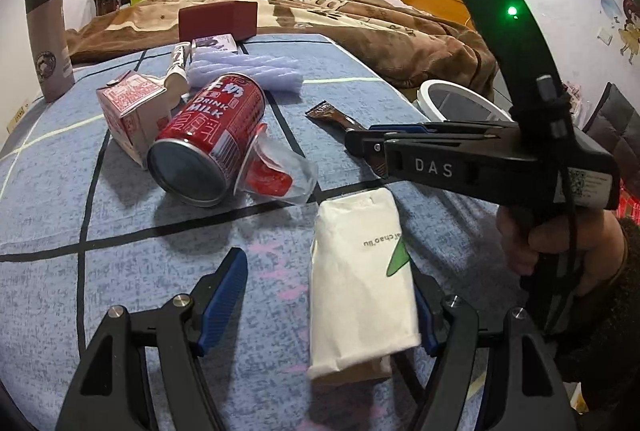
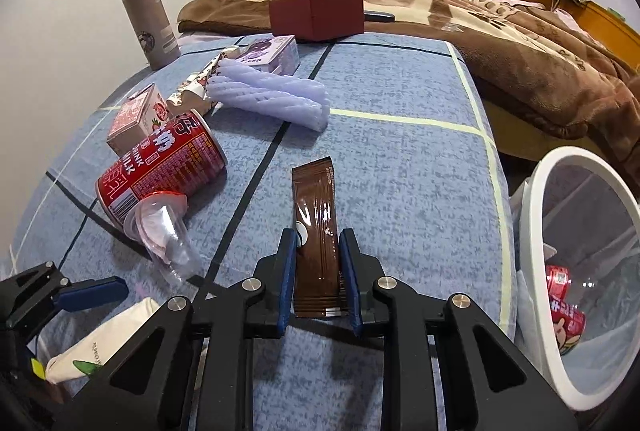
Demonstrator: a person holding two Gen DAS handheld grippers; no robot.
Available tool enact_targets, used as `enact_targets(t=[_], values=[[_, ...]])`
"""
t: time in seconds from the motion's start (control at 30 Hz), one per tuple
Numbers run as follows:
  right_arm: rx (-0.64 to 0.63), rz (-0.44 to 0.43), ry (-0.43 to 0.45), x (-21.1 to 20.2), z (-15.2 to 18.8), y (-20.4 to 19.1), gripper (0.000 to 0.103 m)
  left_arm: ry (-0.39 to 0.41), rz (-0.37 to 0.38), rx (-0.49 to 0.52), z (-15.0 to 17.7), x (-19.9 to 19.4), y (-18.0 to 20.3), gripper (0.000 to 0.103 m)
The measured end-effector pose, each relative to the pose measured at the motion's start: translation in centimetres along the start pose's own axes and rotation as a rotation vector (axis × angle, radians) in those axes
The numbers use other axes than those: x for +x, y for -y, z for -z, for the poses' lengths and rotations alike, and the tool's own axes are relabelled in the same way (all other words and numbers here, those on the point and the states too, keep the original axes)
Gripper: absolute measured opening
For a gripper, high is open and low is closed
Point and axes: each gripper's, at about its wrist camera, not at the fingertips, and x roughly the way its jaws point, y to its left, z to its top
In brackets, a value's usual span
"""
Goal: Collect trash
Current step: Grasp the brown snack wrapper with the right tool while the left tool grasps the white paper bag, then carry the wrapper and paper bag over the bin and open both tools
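Right tongs (image 2: 318, 273) pinch the near end of the brown sachet (image 2: 317, 231), which lies flat on the blue table (image 2: 400, 171) beside the white bin (image 2: 544, 271). Left tongs (image 1: 328, 295) gape wide around the white tissue pack (image 1: 360, 279), not gripping.

Brown glossy sachet (image 2: 316, 231); red can (image 1: 212, 135), white lettering; blue cloth (image 2: 400, 171), dark and pale grid lines

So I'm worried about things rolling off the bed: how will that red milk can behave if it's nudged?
The red milk can lies on its side, so it would probably roll. The carton beside it may block one direction. Whether it's empty can't be told.
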Motion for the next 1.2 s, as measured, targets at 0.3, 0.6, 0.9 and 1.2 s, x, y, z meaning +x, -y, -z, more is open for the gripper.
enact_targets(t=[0.3,0.6,0.9,1.2], values=[[0.019,-0.011,0.021,-0.9,0.8,0.6,0.023,0.018,0.033,-0.043,-0.2,0.0,0.4,0.04],[0.033,-0.019,0.035,-1.4,1.3,0.9,0.022,0.044,0.007,-0.061,-0.5,-0.4,0.6,0.03],[0.049,-0.024,0.059,-2.3,1.8,1.3,0.022,0.073,-0.016,-0.078,-0.9,-0.8,0.7,0.025],[0.069,-0.032,0.101,-3.8,2.1,1.8,0.022,0.122,-0.033,-0.091,-1.5,-2.0,0.8,0.025]])
